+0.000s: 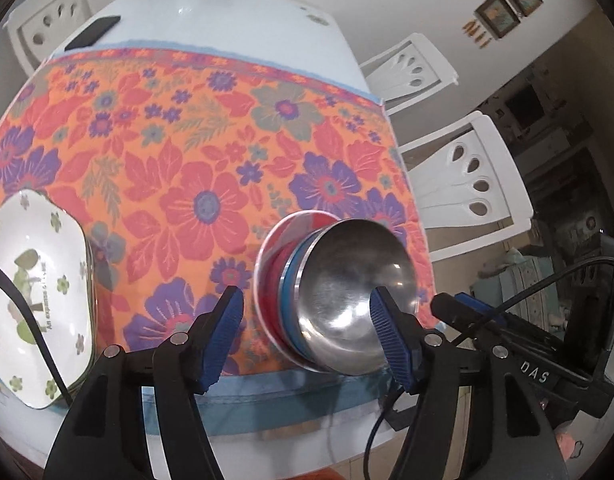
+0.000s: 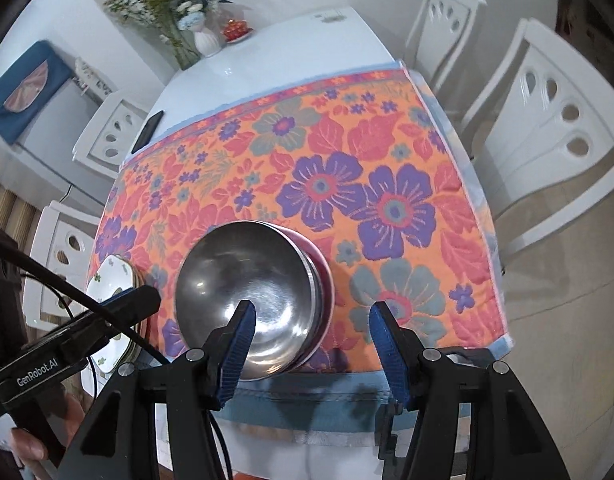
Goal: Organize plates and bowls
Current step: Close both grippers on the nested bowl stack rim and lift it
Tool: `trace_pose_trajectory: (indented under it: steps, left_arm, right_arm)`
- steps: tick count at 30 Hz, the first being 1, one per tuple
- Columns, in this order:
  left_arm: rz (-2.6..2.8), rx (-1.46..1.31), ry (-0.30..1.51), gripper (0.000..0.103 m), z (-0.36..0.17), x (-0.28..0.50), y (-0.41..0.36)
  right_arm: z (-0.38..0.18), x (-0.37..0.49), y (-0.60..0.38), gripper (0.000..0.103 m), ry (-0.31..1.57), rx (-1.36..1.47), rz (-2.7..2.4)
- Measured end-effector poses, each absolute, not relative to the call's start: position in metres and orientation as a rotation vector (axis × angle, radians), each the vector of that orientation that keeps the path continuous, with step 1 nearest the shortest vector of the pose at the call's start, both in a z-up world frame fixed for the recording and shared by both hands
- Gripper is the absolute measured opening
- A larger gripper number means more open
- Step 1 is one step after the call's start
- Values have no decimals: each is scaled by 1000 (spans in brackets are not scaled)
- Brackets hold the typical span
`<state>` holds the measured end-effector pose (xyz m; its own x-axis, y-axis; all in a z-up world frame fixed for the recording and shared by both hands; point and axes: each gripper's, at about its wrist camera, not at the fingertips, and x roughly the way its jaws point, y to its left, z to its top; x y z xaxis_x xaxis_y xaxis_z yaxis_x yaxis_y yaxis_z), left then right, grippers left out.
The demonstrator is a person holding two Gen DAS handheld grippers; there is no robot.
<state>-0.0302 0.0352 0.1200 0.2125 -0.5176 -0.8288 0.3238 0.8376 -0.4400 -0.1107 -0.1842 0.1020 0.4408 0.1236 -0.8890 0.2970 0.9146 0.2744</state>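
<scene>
Two stacks of tableware rest on the floral cloth (image 1: 195, 152) that covers the near part of the bench (image 1: 227, 12). At the near left corner sits the stack of white plates (image 1: 35, 296), roughly square with rounded corners and printed with small green flowers; a black cable crosses in front of it in the left wrist view. Toward the middle of the near edge stands the stack of bowls (image 1: 307, 300): a red and white bowl at the bottom, a blue-rimmed one above it, and the steel bowl (image 2: 247, 292) nested on top with its empty, shiny interior facing up. The left hand-held gripper (image 1: 307, 336) hangs over the near edge with its jaws apart; its right blue pad overlaps the steel bowl's rim in the picture, its left pad is over bare cloth beside the stack, and neither pad presses on anything. The right hand-held gripper (image 2: 311, 344) likewise stands with jaws apart and nothing clamped; its left pad appears over the steel bowl's interior and its right pad over the cloth to the right of the stack. At the far edge of the bench are a white vase of flowers (image 2: 207, 42) and a small red dish (image 2: 237, 30), and a black phone (image 1: 93, 32) lies near the far left edge. White chairs (image 1: 471, 184) stand along the right side.
</scene>
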Motion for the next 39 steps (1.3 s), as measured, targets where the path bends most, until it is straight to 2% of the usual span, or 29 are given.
trace_pose_trajectory:
  steps: [11, 25, 27, 29, 31, 39]
  left_arm:
    - [-573, -223, 1286, 64, 89, -21, 36]
    - [-603, -332, 1341, 61, 50, -9, 29]
    - [-609, -351, 1346, 55, 47, -8, 28]
    - [-614, -357, 1350, 45, 43, -7, 25]
    - [-613, -356, 1352, 40, 40, -7, 23]
    - [-609, -436, 1357, 40, 27, -5, 27]
  right_arm:
    - [68, -96, -190, 57, 1196, 456, -94]
    - [15, -78, -204, 57, 1239, 718, 27]
    - [11, -74, -202, 57, 1246, 718, 38]
    - [5, -70, -199, 57, 1252, 720, 46]
    - [0, -67, -198, 57, 1251, 733, 61]
    - [-10, -61, -199, 56, 1224, 772, 99]
